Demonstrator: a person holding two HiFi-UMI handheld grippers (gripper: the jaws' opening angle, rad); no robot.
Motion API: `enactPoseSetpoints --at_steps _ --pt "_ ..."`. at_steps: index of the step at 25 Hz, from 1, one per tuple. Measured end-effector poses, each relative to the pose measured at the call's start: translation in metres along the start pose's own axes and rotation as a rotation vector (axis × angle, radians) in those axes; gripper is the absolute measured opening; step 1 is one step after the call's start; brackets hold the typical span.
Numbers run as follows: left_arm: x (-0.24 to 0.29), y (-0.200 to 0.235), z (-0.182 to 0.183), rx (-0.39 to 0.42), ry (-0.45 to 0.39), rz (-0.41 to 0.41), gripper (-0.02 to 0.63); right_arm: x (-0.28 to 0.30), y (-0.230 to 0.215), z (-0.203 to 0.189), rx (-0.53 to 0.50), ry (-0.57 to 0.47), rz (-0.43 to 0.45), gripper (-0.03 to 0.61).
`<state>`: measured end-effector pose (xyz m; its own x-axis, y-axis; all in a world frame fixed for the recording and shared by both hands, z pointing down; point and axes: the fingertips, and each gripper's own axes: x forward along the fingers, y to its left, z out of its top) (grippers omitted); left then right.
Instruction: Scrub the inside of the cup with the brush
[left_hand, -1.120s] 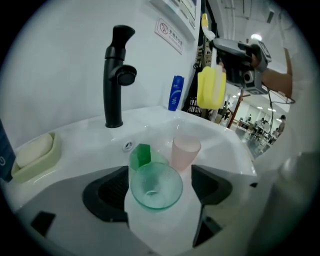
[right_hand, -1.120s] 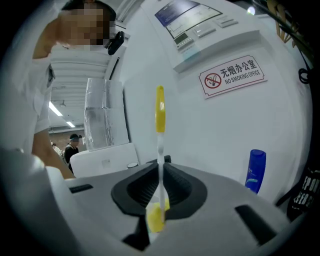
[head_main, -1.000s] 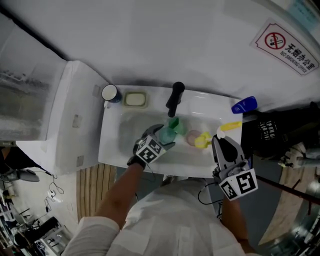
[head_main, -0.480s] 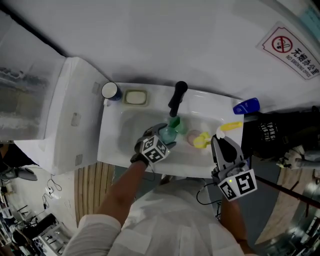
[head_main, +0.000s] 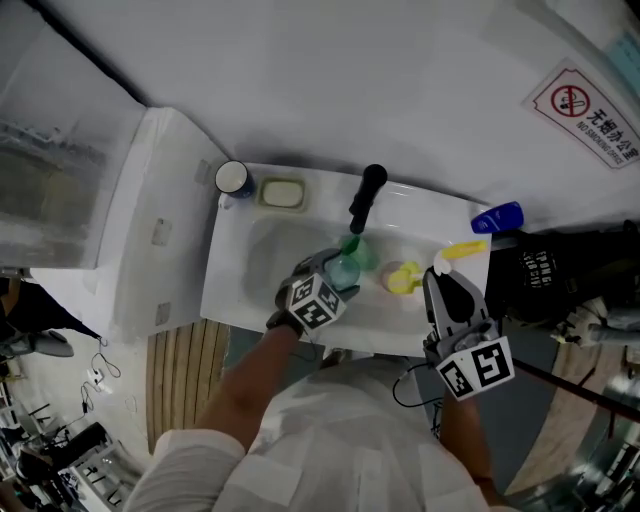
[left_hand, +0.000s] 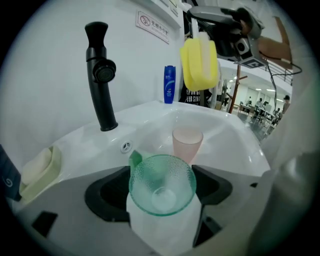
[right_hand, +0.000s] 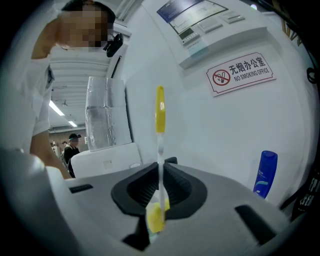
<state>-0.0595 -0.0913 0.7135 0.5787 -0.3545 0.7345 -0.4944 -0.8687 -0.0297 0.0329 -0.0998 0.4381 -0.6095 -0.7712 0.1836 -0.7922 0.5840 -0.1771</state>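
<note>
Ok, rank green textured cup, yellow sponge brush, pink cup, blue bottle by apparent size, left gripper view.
1. green textured cup (nearest the camera, so inflated)
2. yellow sponge brush
3. pink cup
4. blue bottle

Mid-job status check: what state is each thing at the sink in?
green cup: clamped in left gripper, nothing inside.
brush: clamped in right gripper, outside green cup.
pink cup: upright in sink.
faucet: no water flowing.
blue bottle: upright.

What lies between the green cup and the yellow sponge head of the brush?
A pink cup, upright in the sink, stands between the green cup and the brush; the left gripper view shows it.
</note>
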Motion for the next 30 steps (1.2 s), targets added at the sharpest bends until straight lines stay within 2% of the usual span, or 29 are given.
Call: enactPoseSetpoints --at_steps 5,12,17,20,24,30 --pt "-0.027 -0.003 0.020 0.000 -0.051 0.015 0.373 0.004 0.013 0.017 -0.013 -0.037 0.028 0.029" --pt "-0.074 -0.008 0.072 -0.010 -0.124 0.023 0.373 0.005 0.049 0.059 -0.048 -0.120 0.108 0.029" --pt "-0.100 -0.010 0.111 0.061 -0.123 0.031 0.373 0.006 0.076 0.084 -0.096 -0.159 0.174 0.029" --pt "-0.114 -0.013 0.134 0.096 -0.129 0.036 0.373 0.008 0.091 0.087 -0.140 -0.145 0.215 0.029" --pt "-0.132 -0.015 0.158 0.101 -0.156 0.036 0.373 0.011 0.105 0.078 -0.174 -0.099 0.259 0.029" --pt "-0.151 -0.013 0.181 0.119 -0.169 0.047 0.373 0.013 0.108 0.071 -0.198 -0.081 0.267 0.031"
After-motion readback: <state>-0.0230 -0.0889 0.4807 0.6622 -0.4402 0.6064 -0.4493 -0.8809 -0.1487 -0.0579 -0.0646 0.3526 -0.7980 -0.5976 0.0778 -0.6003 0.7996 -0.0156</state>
